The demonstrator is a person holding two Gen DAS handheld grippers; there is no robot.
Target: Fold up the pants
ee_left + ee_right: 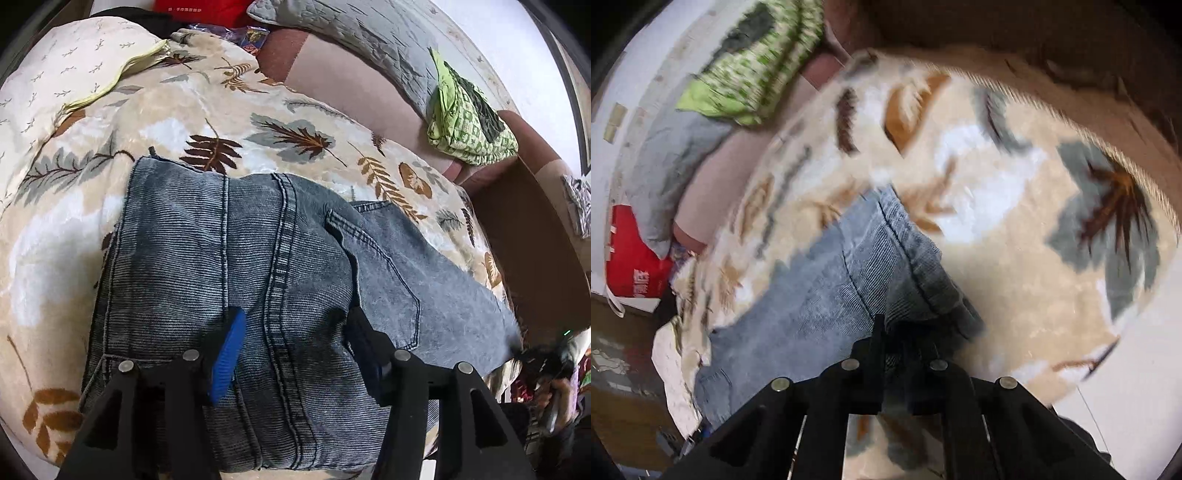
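The right gripper (899,332) has its jaws pinched nearly together, and it looks clamped on the edge of the jeans (827,291), right at the hem end nearest it, probably so that end can be lifted and carried over for a fold. The view is smeared, so exactly how much denim is caught can't be told. The left gripper (295,339) is a different story: jaws about half spread, straddling the thick seam of the jeans with one blue pad (229,354) resting on the cloth, not squeezing anything. Seems like it's just pinning the pile flat so it doesn't slide while the other end gets pulled. Both tools tip steeply down at the jeans, the left one squarely over the middle, the right one off at the far leg end. The jeans lie already doubled on the leaf-print blanket (110,129), with a green cloth (469,122) well apart from them on the sofa.
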